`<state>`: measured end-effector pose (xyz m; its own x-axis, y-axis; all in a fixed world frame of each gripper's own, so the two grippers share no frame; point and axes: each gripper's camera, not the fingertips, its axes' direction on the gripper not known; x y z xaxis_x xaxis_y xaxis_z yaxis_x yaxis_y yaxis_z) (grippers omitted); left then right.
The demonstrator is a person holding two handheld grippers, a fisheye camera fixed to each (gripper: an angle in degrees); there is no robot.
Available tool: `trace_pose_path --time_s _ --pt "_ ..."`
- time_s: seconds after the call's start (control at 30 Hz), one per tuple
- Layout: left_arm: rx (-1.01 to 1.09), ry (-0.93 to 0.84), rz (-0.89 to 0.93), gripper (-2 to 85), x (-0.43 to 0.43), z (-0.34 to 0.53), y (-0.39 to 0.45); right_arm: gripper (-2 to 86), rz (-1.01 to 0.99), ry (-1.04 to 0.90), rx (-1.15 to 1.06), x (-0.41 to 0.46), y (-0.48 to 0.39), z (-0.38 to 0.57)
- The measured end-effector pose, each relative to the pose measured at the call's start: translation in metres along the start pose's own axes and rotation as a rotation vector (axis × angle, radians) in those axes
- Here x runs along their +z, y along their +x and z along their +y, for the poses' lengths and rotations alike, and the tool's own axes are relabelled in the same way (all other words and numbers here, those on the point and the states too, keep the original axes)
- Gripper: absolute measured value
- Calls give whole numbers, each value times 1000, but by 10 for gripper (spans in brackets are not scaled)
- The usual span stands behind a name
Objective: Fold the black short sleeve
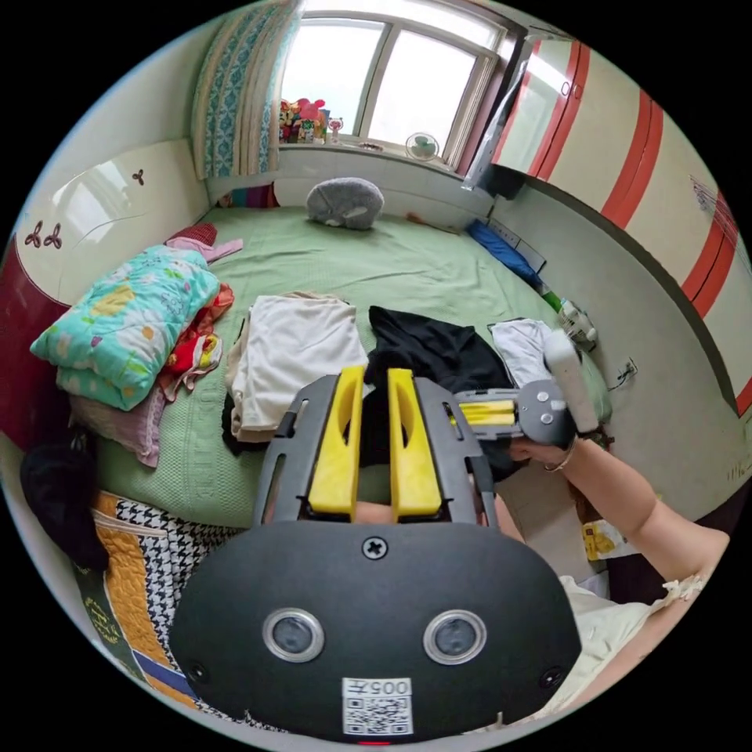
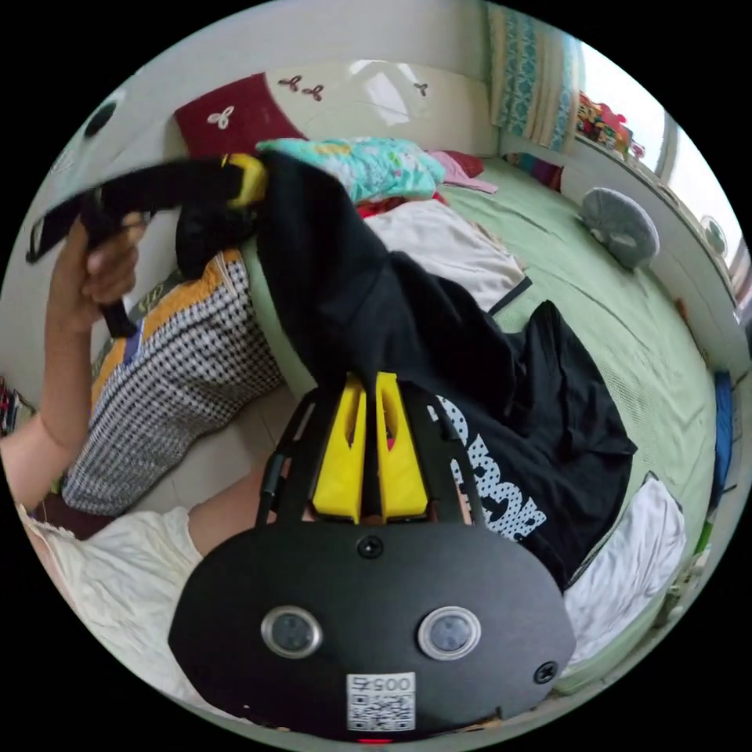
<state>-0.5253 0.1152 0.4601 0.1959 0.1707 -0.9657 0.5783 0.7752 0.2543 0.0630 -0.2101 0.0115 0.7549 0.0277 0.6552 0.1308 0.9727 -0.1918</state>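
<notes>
Bedroom; green bed [image 1: 376, 258] w/ window at 12 o'clock in left gripper view. Black short sleeve [image 2: 439, 368] lifted off bed, stretched between both tools; lower part w/ white print trails on bed toward 4 o'clock in right gripper view. Right gripper [image 2: 370, 392]: jaws clenched on shirt edge. Left gripper [image 2: 247, 176], at 10 o'clock in that view, pinches the other end; jaws look closed on cloth. White folded stack [image 1: 294, 360] at 9 o'clock of shirt. Progress: early, shirt held up, no fold made yet; spreading flat + all folds remain.
</notes>
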Motion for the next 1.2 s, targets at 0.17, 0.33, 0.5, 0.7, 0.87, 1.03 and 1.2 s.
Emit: trace_pose_path --time_s 0.17,0.33,0.5,0.7,0.87,1.03,1.2 --pt "-50 51 58 112 -3 29 -27 -15 -9 140 151 -35 44 -66" --pt "-135 -51 140 117 39 62 -41 -14 27 251 319 -44 85 -139" --pt "-163 -142 170 131 87 79 -36 0 6 175 394 -27 124 -180" --pt "-133 -246 174 142 132 85 -18 76 37 105 254 -12 150 -123" --pt "-65 -340 142 171 169 89 4 110 220 -86 303 19 219 -28" --pt "-69 -407 180 159 200 100 18 117 172 -94 399 32 265 43" --pt "-55 -443 101 139 219 112 33 141 166 -114 314 55 267 67"
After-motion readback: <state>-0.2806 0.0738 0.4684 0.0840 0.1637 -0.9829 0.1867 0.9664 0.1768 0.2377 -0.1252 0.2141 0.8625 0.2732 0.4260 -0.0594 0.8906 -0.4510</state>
